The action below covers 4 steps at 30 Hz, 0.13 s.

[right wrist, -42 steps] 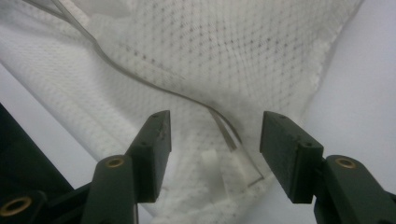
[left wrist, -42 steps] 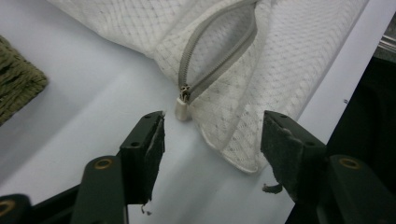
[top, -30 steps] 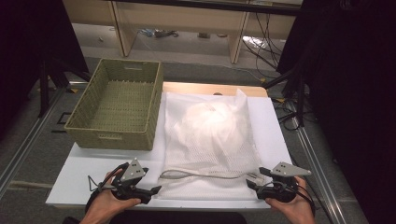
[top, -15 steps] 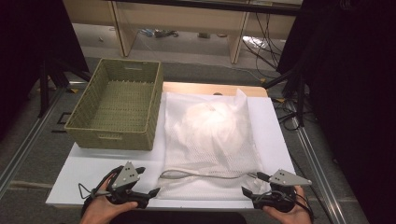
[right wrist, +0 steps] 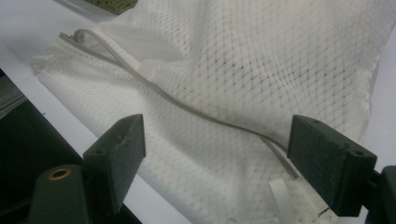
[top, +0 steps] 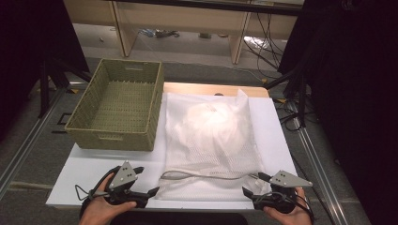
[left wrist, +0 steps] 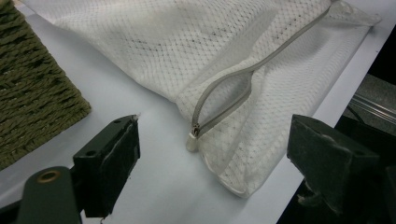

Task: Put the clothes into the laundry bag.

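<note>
Black tools (top: 143,185) (top: 252,190) wide beside mesh bag (top: 211,136)

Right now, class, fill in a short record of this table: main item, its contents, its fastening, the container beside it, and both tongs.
Main item: white mesh laundry bag, lying flat on the white table
Contents: a pale bundle inside, not identifiable
Fastening: grey zipper along the near edge, partly open
Container: green woven basket, left of the bag, nothing visible inside
Left tongs: open, holding nothing, near the bag's corner
Right tongs: open, holding nothing, jaws astride the zipper end
</note>
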Tool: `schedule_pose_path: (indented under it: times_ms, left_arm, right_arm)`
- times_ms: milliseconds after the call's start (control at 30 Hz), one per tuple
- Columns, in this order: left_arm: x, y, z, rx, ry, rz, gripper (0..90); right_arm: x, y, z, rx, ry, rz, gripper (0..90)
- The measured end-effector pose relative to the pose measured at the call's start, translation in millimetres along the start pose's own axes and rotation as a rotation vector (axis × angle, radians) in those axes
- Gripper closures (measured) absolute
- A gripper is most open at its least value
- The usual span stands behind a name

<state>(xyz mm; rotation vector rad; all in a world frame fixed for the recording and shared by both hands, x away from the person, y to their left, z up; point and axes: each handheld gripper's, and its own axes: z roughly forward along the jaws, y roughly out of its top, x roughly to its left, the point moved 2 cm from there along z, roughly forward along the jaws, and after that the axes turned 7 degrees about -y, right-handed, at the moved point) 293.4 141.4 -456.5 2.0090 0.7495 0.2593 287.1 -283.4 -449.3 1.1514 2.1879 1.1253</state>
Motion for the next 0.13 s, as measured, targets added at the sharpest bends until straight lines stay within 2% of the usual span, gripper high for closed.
schedule_pose_path:
  times_ms: [33,67,133]
  left_arm:
    - [0.3,0.2,-0.1,0.000,0.001,0.001,16.8]
    - [0.6,0.3,-0.1,-0.004,-0.002,0.000,16.8]
    - [1.3,0.2,-0.6,-0.004,-0.003,-0.002,16.8]
  right_arm:
    - [-0.5,0.3,0.4,-0.003,0.003,-0.007,20.6]
    - [-0.6,0.5,-0.8,-0.001,-0.025,-0.010,20.6]
    - [-0.9,0.4,0.8,-0.013,-0.030,-0.010,20.6]
